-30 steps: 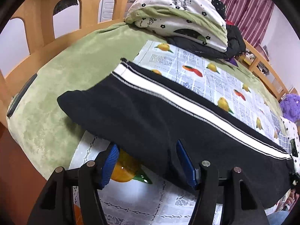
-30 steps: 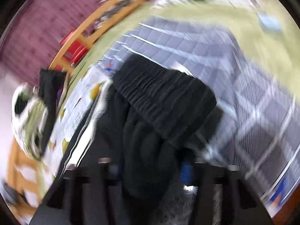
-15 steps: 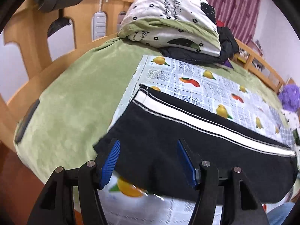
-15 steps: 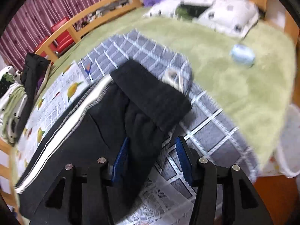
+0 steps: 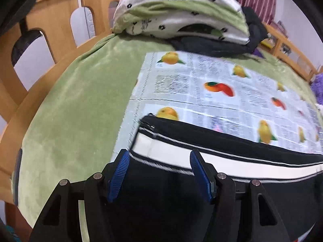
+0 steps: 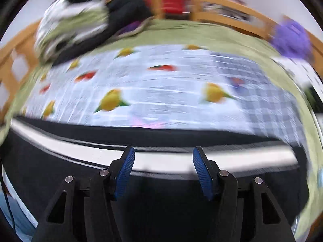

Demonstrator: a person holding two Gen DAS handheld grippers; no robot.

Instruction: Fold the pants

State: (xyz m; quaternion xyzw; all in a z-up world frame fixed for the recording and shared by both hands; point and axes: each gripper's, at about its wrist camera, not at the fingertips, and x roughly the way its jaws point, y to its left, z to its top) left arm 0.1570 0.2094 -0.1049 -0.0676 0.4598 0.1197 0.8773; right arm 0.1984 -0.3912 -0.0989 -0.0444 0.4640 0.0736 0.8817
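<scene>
Spread lengthwise across a bed, black pants (image 5: 252,183) with a white side stripe lie flat on a fruit-printed cloth (image 5: 212,88), which itself covers a green blanket (image 5: 76,104). The cloth seems there to give a smooth, clean surface for folding. The left claw (image 5: 159,173) hangs just over one end of the pants, near the hem, its blue-padded fingers spread wide with the stripe showing between them; it pinches nothing. The right claw (image 6: 163,169) is likewise spread and empty, held over the stripe further along the leg. That view is smeared with motion blur, so whether its fingers touch the fabric cannot be told. With one claw near each end of the same long edge, the pair looks placed to lift that edge together and carry it over. A folded floral quilt (image 5: 181,12) sits piled against the wooden headboard (image 5: 56,20), well apart from the pants.
</scene>
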